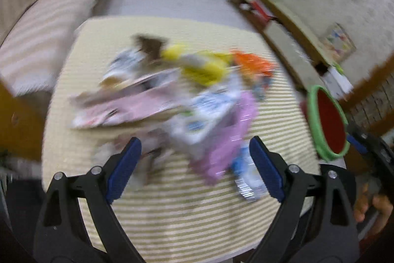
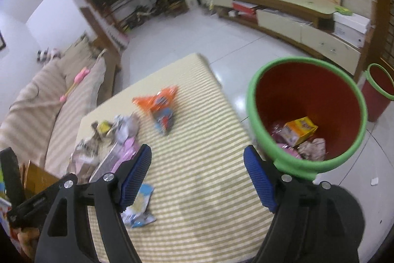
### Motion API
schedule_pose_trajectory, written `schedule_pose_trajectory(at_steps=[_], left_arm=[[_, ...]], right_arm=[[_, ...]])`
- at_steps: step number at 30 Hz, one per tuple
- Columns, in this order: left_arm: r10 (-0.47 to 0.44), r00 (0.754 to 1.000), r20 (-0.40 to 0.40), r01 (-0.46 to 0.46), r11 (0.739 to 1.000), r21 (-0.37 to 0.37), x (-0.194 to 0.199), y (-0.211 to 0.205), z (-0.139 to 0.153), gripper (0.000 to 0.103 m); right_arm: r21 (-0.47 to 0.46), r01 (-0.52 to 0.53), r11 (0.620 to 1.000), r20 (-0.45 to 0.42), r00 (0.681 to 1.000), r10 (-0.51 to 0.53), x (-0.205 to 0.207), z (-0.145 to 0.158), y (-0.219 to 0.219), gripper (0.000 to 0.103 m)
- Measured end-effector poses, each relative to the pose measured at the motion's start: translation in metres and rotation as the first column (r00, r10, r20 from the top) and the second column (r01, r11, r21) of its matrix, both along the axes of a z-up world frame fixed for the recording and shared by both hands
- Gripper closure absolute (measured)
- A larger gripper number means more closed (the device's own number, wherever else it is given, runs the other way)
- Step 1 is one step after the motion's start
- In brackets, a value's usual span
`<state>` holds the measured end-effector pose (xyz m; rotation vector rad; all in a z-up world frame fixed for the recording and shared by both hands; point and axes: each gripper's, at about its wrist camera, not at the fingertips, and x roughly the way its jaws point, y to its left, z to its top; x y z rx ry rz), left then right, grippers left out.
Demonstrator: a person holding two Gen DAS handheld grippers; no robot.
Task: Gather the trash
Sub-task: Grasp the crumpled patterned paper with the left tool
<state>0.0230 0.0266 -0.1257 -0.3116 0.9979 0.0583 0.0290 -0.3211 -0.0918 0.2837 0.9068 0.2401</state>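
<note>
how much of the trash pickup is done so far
Partly done. The red bin already holds a yellow box and some crumpled wrappers. Nothing is in hand: the left tongs and right tongs both stand open and empty. Left on the striped table: the orange packet, a blue wrapper and the pink-and-white pile.

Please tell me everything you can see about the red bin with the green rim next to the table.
The bin is a round bucket, red inside, with a thick green rim, apparently plastic. It stands open beside the striped table, at its right edge. At its bottom lie a yellow box and crumpled pinkish wrappers. Neither gripper touches it.
</note>
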Motion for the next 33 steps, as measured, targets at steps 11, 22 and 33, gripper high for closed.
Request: schedule_pose_trajectory(at_steps=[11,22,33], left_arm=[[0.118,0.985,-0.127,-0.126,0.991,-0.053,0.001,0.052,-0.058,0.016],[0.069,0.992,-0.102,-0.087,0.98,-0.177,-0.011,0.068,-0.058,0.067],[0.195,0.973,-0.126,-0.22,0.945,-0.241,-0.076,0.113,-0.062,0.059]], right_arm=[[-0.04,-0.244,0.969,-0.056,0.969,0.242,-0.004,0.0,0.072,0.019],[-0.199,-0.463,0.864,-0.023,0.883,0.468,0.01,0.023,0.152,0.019],[-0.479,-0.733,0.484,-0.156,0.613,0.775,0.018,-0.001,0.301,0.014]])
